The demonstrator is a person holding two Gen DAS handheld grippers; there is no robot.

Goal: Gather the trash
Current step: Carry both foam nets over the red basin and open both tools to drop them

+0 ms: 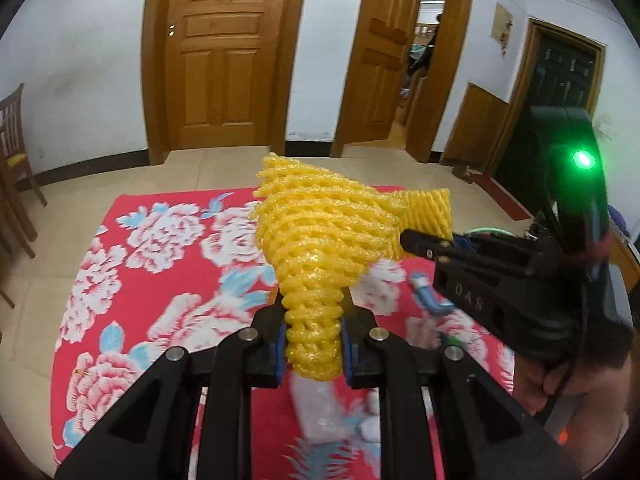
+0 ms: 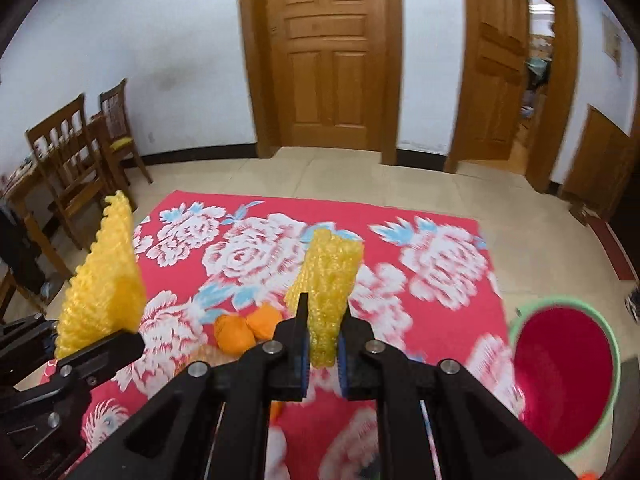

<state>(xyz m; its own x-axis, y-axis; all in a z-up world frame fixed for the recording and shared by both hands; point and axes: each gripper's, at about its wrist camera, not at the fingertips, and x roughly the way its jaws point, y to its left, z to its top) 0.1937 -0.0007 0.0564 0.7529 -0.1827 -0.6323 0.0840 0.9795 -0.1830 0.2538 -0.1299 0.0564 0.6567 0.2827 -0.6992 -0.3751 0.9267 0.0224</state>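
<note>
My left gripper point(image 1: 314, 320) is shut on the narrow end of a big yellow foam fruit net point(image 1: 320, 232), held up above the red floral cloth point(image 1: 160, 280). My right gripper point(image 2: 324, 320) is shut on a smaller yellow foam net point(image 2: 330, 276). In the left wrist view the right gripper point(image 1: 412, 240) comes in from the right, its net point(image 1: 428, 210) close beside the big one. The right wrist view shows the left gripper point(image 2: 128, 340) with the big net point(image 2: 104, 280) at the left. Orange peels point(image 2: 240, 330) lie on the cloth point(image 2: 440, 264).
A bin point(image 2: 560, 380) with a green rim and a red inside stands low at the right of the cloth. A clear plastic wrapper point(image 1: 320, 408) and a blue scrap point(image 1: 430, 300) lie on the cloth. Wooden chairs point(image 2: 72, 160) stand at the left, doors behind.
</note>
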